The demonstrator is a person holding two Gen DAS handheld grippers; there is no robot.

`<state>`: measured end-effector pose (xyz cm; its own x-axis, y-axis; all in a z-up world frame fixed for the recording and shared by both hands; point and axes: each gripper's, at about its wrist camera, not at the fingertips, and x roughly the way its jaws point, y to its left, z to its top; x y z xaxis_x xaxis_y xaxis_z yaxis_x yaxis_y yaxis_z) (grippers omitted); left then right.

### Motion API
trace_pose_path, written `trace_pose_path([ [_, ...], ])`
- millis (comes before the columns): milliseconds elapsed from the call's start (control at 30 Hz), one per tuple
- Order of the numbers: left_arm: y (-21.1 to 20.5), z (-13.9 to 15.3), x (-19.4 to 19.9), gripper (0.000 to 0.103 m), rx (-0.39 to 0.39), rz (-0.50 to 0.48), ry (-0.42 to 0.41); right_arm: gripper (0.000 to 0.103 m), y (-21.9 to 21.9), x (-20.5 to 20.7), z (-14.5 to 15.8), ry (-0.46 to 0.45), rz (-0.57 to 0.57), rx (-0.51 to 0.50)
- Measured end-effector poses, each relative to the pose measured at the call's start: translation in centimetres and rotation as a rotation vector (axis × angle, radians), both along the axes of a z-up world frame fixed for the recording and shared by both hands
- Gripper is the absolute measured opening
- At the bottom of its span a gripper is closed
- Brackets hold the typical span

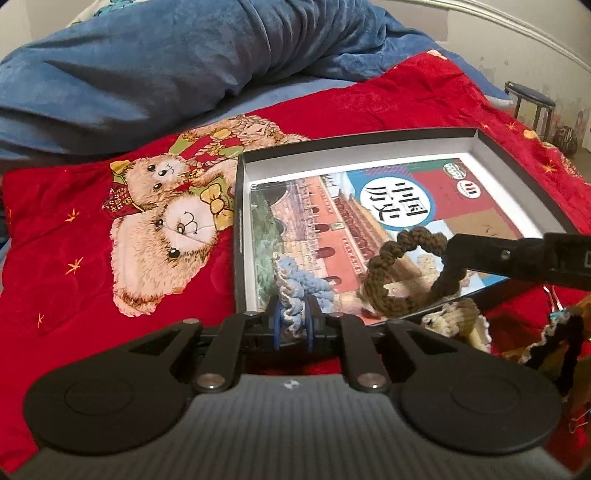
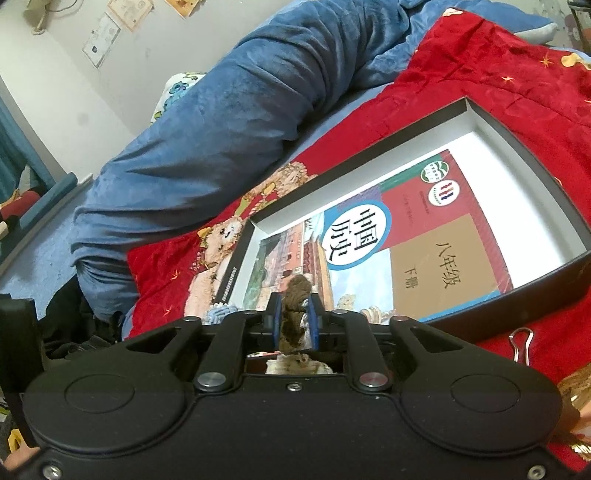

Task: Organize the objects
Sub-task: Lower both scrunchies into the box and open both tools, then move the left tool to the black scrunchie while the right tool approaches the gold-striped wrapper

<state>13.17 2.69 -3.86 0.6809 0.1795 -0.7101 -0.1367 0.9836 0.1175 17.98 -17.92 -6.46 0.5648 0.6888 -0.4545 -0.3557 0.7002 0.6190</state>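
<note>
A: What is hidden in the left wrist view?

B: The blue crochet piece (image 1: pixel 295 291) disappears between the left gripper (image 1: pixel 293 314) pads at bottom centre. The brown crochet ring (image 1: pixel 406 273) covers part of the textbook (image 1: pixel 332 221) cover. At the right edge, dark yarn items (image 1: pixel 561 339) are cut off and blurred.

A: And the right wrist view?

B: The brown yarn (image 2: pixel 293 310) is mostly concealed by the right gripper (image 2: pixel 294 321). The box (image 2: pixel 532 155) runs past the right edge. Wall papers (image 2: pixel 110 26), upper left, are too small to read.
</note>
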Motion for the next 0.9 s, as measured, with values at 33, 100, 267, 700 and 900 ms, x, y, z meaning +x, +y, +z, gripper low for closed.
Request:
trace_pose_path([
  [33, 0.0, 0.0, 0.0, 0.022, 0.001, -0.010, 0.001, 0.020, -0.1, 0.0, 0.1, 0.001, 0.000, 0.008],
  [100, 0.1, 0.2, -0.2, 0.030, 0.007, -0.022, 0.004, 0.025, -0.3, -0.2, 0.4, -0.004, -0.001, 0.022],
  [267, 0.6, 1.6, -0.9, 0.061, -0.023, -0.006, -0.018, 0.048, -1.0, -0.6, 1.5, -0.024, 0.001, 0.059],
  [700, -2.1, 3.5, -4.4, 0.087, -0.079, -0.026, -0.118, 0.087, -6.1, -4.0, 5.8, -0.118, -0.161, 0.077],
  [900, -4.3, 3.7, -4.9, 0.087, -0.128, -0.120, -0.141, 0.090, -8.5, -8.1, 7.3, -0.131, -0.263, 0.024],
])
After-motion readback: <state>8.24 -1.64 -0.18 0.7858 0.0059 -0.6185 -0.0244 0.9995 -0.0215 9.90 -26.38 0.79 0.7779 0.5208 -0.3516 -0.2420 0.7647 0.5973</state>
